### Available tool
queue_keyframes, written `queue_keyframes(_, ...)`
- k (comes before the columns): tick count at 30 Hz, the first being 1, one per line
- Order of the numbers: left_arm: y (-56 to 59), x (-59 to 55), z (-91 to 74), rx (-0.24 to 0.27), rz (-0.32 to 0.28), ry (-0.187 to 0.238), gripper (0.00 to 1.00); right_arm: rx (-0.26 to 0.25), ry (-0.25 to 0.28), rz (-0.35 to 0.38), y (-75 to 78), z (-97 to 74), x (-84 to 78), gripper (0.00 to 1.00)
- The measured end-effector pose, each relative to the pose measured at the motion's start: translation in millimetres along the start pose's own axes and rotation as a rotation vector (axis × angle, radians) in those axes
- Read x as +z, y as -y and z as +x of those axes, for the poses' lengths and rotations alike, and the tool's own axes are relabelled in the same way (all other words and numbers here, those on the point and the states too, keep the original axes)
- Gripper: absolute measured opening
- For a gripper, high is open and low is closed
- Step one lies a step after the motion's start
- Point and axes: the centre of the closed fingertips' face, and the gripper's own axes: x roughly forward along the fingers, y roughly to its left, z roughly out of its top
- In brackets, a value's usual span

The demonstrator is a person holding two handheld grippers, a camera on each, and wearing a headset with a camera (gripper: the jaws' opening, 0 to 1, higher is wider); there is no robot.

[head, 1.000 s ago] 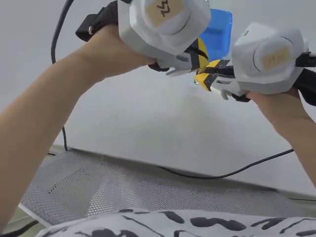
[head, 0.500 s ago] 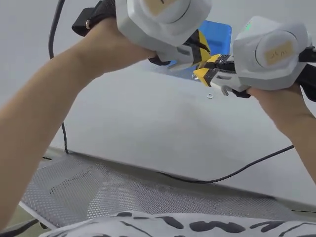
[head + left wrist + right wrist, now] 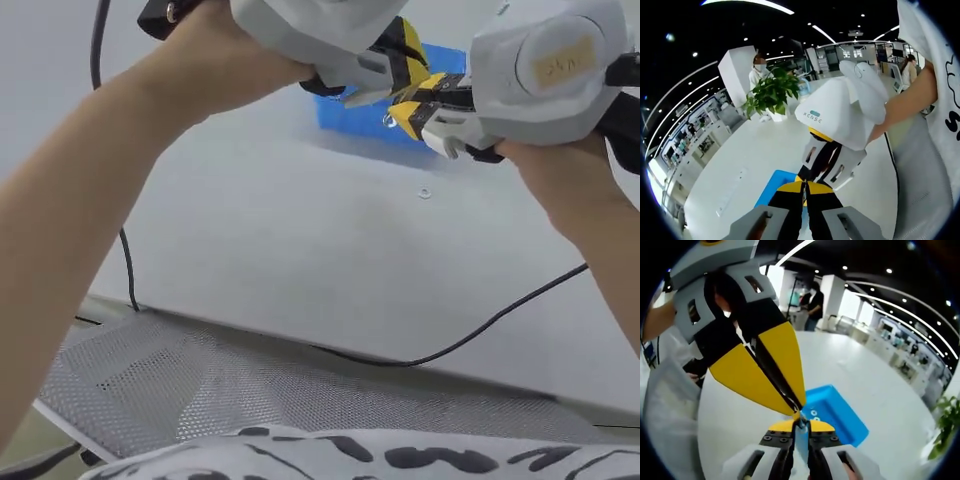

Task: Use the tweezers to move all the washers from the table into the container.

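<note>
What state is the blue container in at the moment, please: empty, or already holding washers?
Not empty. The right gripper view shows a few small washers lying on the floor of the blue container.

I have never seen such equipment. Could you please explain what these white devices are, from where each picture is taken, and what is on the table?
A person holds a white two-jaw gripper in each hand: left gripper, right gripper. The wide picture comes from a headset camera; the round ones from cameras on each gripper. On the table lie a blue container, one washer and a cable. The right gripper's jaws pinch a thin piece, probably the tweezers; washers already lie in the container.
</note>
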Motion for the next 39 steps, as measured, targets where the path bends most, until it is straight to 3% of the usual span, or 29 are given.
queue_keyframes(7, -7.0, 4.7, 3.6, 0.030, 0.015, 0.008, 0.00, -0.014, 0.006, -0.015, 15.9, 13.4, 4.6, 0.05)
queue_keyframes(16, -22.3, -6.6, 18.8, 0.046, -0.024, 0.022, 0.00, -0.006, -0.008, -0.007, 26.5, 26.5, -2.5, 0.05)
queue_keyframes(27, -38.3, -21.6, 37.3, 0.055, -0.055, 0.004, 0.00, 0.013, -0.029, 0.013, 34.1, 40.8, -14.1, 0.03)
queue_keyframes(39, -37.2, -31.6, 43.5, 0.033, -0.080, 0.000, 0.00, 0.030, -0.052, 0.013, 33.5, 50.6, -23.6, 0.04)
